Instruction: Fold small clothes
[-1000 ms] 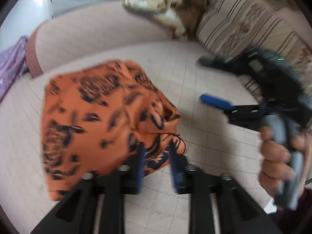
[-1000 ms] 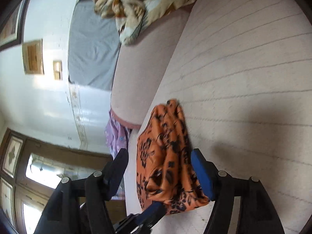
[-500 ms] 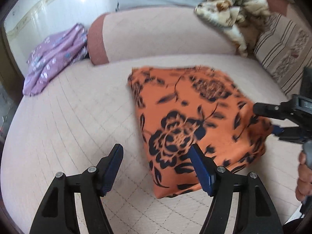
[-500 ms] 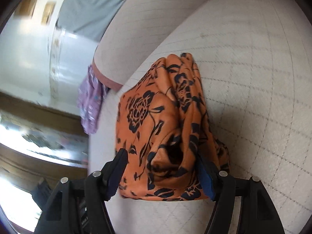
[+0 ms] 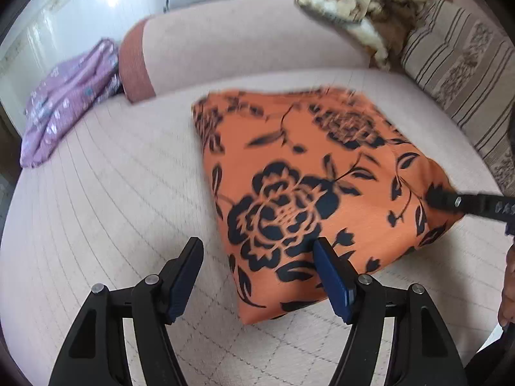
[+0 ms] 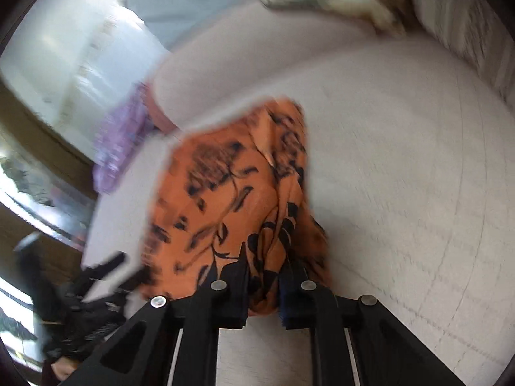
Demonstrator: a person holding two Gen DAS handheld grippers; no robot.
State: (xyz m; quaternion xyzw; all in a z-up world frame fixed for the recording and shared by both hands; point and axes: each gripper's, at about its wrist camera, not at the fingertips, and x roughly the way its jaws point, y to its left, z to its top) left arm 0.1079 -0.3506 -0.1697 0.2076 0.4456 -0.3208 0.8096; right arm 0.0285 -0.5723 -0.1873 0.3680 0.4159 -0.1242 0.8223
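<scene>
Orange floral garment lay mid-frame on the sofa seat, already folded into a compact block. Your right hand-held gripper was closing on its bunched edge; your left hand-held gripper gaped empty astride the near corner. Judging by this, final tidying remained.

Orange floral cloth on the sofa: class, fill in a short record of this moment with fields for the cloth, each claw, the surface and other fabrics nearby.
cloth: orange cloth with black flowers, folded, lying on the seat
left claw: left claw open, one finger over the cloth's near edge, nothing gripped
right claw: right claw closing, a bunched edge of the cloth between its fingers
surface: pale quilted sofa seat
other fabrics: purple garment at the seat's far left; patterned blanket on the backrest
</scene>
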